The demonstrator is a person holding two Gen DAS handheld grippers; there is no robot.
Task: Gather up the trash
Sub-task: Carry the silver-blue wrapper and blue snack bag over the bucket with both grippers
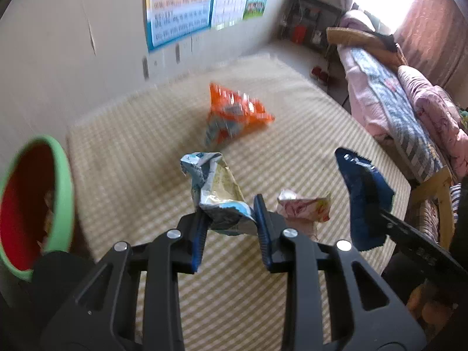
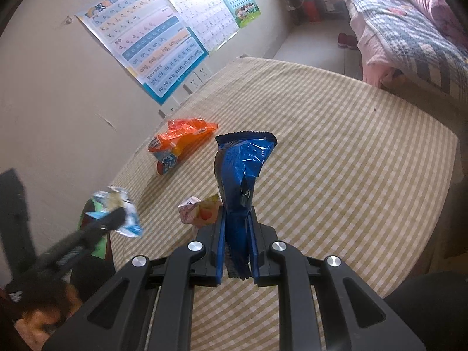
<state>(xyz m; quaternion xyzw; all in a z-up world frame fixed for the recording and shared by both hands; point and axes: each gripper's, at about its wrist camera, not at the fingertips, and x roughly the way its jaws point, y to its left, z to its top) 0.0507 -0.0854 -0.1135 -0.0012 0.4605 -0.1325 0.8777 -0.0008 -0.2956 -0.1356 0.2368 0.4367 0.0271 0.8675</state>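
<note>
Blue wrapper unreadable, pinyin poster

Home bedroom: quilted bed, curtains.

Left gripper clamped on crumpled white-blue wrapper, lifted above checked tablecloth. Orange snack bag beyond, blurred. Pink wrapper just right of pads. Dark blue wrapper pinched by right gripper. Green-rimmed red bin at left.
</note>
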